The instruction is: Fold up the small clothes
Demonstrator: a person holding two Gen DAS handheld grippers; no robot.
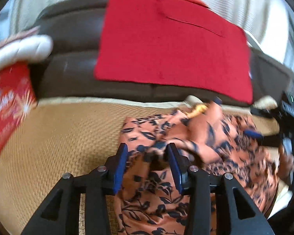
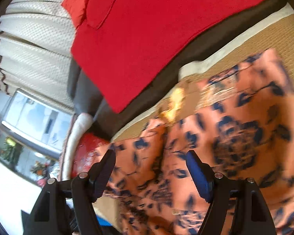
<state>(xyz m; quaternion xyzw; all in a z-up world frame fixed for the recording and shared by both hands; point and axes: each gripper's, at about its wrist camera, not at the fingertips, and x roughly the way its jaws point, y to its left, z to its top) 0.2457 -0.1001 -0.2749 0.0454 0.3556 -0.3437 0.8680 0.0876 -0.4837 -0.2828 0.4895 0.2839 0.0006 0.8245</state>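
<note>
Left wrist view
- Left gripper (image 1: pixel 148 148): jaws partly apart, blue pads clear of the cloth; nothing pinched.
- Garment (image 1: pixel 196 146): orange cloth with dark leaf print, rumpled on the woven mat (image 1: pixel 58 137), its left edge running just under the left finger.
- Open room: bare mat to the left of the garment, as far as the red box (image 1: pixel 7 105).
- Far edge: mat border meets the dark sofa (image 1: pixel 72 62); a red cloth (image 1: pixel 172 52) hangs over it.
- Right gripper (image 1: pixel 252 135): at the garment's right edge, blurred.

Right wrist view
- Right gripper (image 2: pixel 151 156): jaws wide apart above the garment (image 2: pixel 235 127), gripping nothing.
- Garment edges: far edge near the mat's pale border (image 2: pixel 235 39); near-left edge beside the red box (image 2: pixel 84 148).
- Open room: strip of mat (image 2: pixel 274 39) beyond the cloth.
</note>
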